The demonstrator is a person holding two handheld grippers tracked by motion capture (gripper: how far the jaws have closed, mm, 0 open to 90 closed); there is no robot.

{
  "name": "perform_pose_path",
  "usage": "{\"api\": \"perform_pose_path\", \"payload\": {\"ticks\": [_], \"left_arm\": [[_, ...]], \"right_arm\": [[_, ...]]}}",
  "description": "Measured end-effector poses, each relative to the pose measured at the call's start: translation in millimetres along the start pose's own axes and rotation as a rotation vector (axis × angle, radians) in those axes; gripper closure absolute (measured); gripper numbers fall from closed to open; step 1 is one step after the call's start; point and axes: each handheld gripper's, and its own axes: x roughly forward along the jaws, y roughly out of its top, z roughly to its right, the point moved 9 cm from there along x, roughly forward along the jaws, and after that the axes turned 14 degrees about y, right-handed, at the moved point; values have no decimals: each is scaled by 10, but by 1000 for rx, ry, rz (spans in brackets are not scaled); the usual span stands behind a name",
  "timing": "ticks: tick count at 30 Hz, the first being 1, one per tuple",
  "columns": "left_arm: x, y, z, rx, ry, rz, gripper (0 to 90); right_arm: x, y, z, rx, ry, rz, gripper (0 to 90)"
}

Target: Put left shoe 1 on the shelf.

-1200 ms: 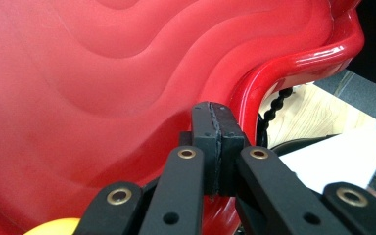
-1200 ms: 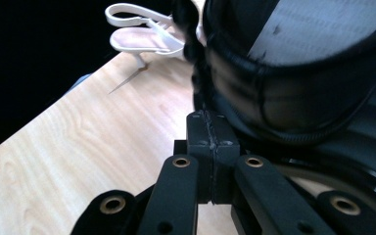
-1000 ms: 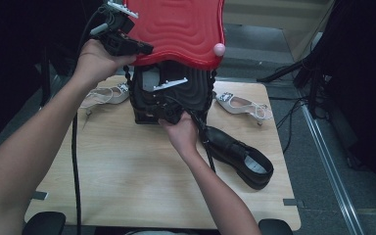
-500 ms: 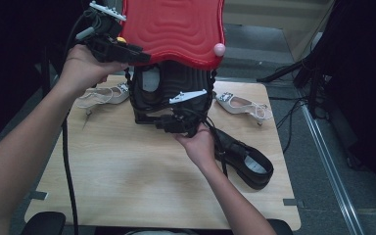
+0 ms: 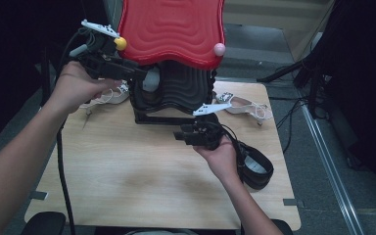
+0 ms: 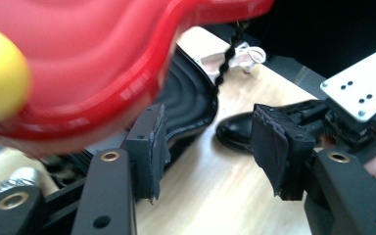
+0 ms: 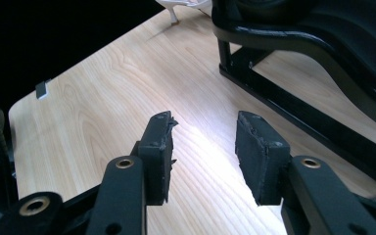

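A black ribbed rack (image 5: pixel 176 88) with a red wavy top (image 5: pixel 171 29) stands at the back of the wooden table (image 5: pixel 142 171). My left gripper (image 5: pixel 139 76) hovers at the rack's left side under the red top (image 6: pixel 78 58); its jaws have just been opening and stand open with nothing between them (image 6: pixel 208 147). My right gripper (image 5: pixel 183 134) hangs in front of the rack's black base frame (image 7: pixel 298 107). Its jaws have also just been opening and are open over bare wood (image 7: pixel 203 147).
A black shoe (image 5: pixel 254 166) lies at the front right, behind my right hand. One white sandal (image 5: pixel 103 98) lies left of the rack and another (image 5: pixel 242 105) to its right. A yellow knob (image 5: pixel 121 43) and a pink knob (image 5: pixel 219 49) mark the red top's corners.
Both grippers were shut at the rack and have opened and let go. The left hand has drawn off to the left, the right hand back toward the front right.
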Motion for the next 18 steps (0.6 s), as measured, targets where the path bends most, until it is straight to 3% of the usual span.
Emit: {"api": "perform_pose_path", "payload": {"ticks": [6, 18], "left_arm": [[75, -213, 100, 8, -12, -8, 453], [229, -607, 214, -12, -39, -28, 431]], "right_arm": [[-174, -150, -13, -6, -23, -4, 595], [-406, -458, 85, 48, -57, -2, 587]]}}
